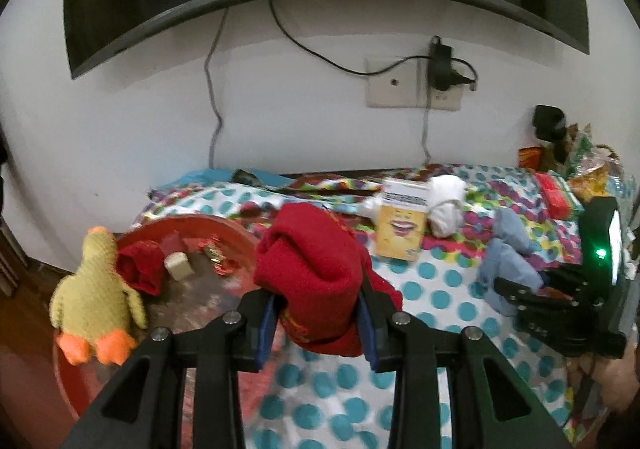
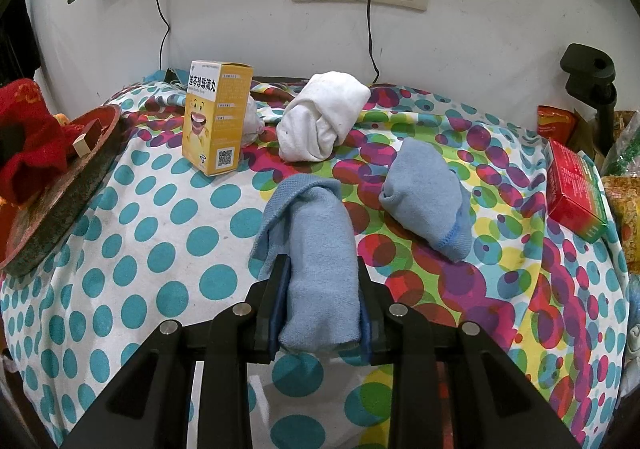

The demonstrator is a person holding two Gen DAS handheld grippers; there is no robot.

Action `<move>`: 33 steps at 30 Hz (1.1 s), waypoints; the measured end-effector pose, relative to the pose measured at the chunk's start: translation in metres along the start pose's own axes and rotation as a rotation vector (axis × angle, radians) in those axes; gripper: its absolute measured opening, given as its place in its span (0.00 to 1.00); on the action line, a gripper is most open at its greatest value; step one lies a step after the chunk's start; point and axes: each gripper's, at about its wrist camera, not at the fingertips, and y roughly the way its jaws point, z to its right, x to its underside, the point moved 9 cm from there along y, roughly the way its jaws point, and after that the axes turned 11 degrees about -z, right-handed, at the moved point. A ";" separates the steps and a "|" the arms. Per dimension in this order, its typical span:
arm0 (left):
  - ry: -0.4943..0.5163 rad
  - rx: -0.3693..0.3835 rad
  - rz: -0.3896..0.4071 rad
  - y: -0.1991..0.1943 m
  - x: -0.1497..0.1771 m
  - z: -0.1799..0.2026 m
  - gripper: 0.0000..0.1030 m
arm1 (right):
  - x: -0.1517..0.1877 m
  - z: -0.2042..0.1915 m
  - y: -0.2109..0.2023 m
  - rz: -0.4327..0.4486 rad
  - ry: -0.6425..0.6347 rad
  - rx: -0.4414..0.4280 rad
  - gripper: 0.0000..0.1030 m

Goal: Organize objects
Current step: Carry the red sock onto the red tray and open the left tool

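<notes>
- Left gripper (image 1: 318, 323) is clamped on a rolled red sock (image 1: 316, 273); both blue pads press its lower part, and the bundle stands up between the fingers, clear of the cloth below.
- Right gripper (image 2: 322, 313) is clamped on a rolled blue sock (image 2: 316, 245); the roll lies along the fingers, its near end between the pads, its far end with a loose flap out ahead.
- Dotted tablecloth (image 2: 160, 217) covers the surface under both grippers.
- Left of the left gripper sits a round red tray (image 1: 236, 237); its near rim is cut off behind the gripper's links.
- On that tray: a yellow plush duck (image 1: 94, 289) at the near left edge, a second red sock (image 1: 138, 267), a wooden block (image 1: 179, 265), and small foil-wrapped pieces, too blurred to identify.
- Ahead of the right gripper and slightly right, a second blue sock (image 2: 428, 201) lies on the cloth, apart from the held one.
- Farther ahead, a white sock bundle (image 2: 320, 117) lies beside an upright yellow box (image 2: 216, 121).
- Right of the right gripper, a red carton (image 2: 576, 189) rests at the cloth's edge; packets behind it are cropped and indistinct.
- In the left wrist view, the right gripper's body partly hides the blue socks.
</notes>
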 end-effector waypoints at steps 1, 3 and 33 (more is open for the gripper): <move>-0.002 -0.011 -0.002 0.001 -0.001 -0.006 0.34 | 0.000 0.000 0.000 0.000 0.000 -0.001 0.27; -0.012 -0.030 -0.012 0.003 -0.003 -0.021 0.34 | 0.000 0.001 0.000 0.000 0.001 -0.001 0.27; -0.157 -0.076 -0.319 0.137 -0.011 -0.145 0.55 | 0.001 -0.001 0.000 -0.002 -0.012 0.012 0.29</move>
